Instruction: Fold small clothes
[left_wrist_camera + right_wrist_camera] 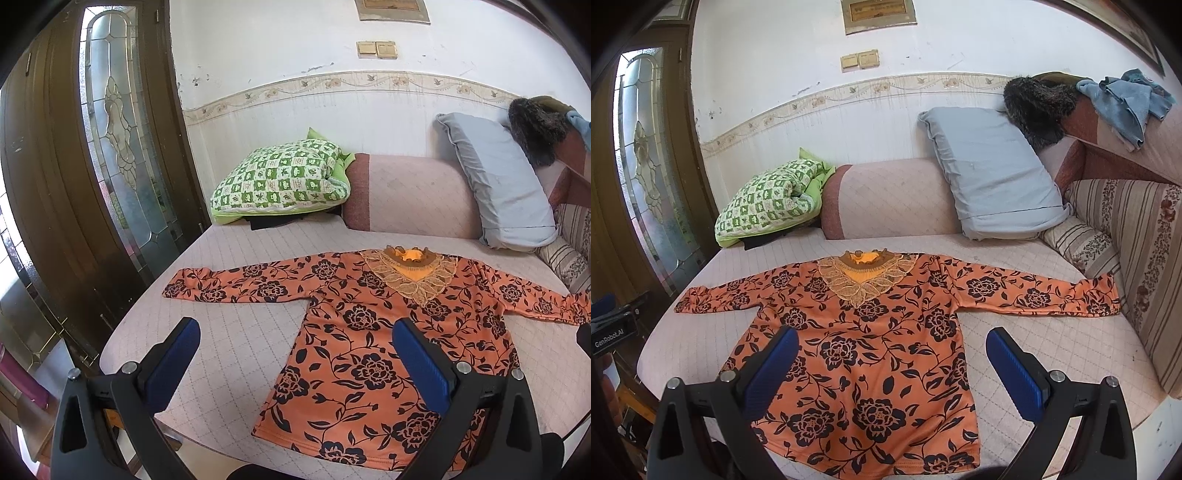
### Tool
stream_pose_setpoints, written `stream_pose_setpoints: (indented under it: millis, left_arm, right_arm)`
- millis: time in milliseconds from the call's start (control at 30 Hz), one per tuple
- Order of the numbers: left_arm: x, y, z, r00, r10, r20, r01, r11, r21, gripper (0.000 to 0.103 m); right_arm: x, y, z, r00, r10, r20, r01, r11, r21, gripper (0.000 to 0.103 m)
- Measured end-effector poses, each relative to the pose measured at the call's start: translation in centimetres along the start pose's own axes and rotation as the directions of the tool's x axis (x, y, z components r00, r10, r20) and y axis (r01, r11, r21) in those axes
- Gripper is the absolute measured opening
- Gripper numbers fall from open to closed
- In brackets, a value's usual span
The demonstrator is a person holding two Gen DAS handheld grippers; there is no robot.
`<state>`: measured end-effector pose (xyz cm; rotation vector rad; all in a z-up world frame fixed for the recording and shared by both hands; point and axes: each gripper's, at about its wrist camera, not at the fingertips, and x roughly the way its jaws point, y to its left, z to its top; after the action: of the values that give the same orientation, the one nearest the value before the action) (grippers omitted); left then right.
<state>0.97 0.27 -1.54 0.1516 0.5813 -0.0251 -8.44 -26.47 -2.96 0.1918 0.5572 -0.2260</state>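
Note:
An orange long-sleeved top [369,354] with black flowers and a lace collar lies flat on the pink quilted sofa seat [229,332], sleeves spread to both sides, hem toward me. It also shows in the right wrist view [871,354]. My left gripper [295,343] is open and empty, raised over the top's left side near the hem. My right gripper [892,350] is open and empty, raised over the top's lower right part. Neither touches the cloth.
A green checked folded quilt [284,181] and a grey-blue pillow [498,188] lean on the sofa back. A striped cushion [1082,243], a dark fur item [1038,107] and blue cloth [1126,103] lie at the right. A wooden glass door [110,147] stands left.

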Motion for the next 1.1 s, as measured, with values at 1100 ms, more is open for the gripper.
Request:
stream_pose_setpoints:
  millis: [1100]
  left_arm:
    - [3.1,-2.4,-0.1,0.999,-0.006,-0.050,0.008,0.998,0.057,0.103]
  right_arm:
    - [3.1,-2.4,-0.8,0.998,-0.016,-0.067,0.019,0.999,0.049,0.102]
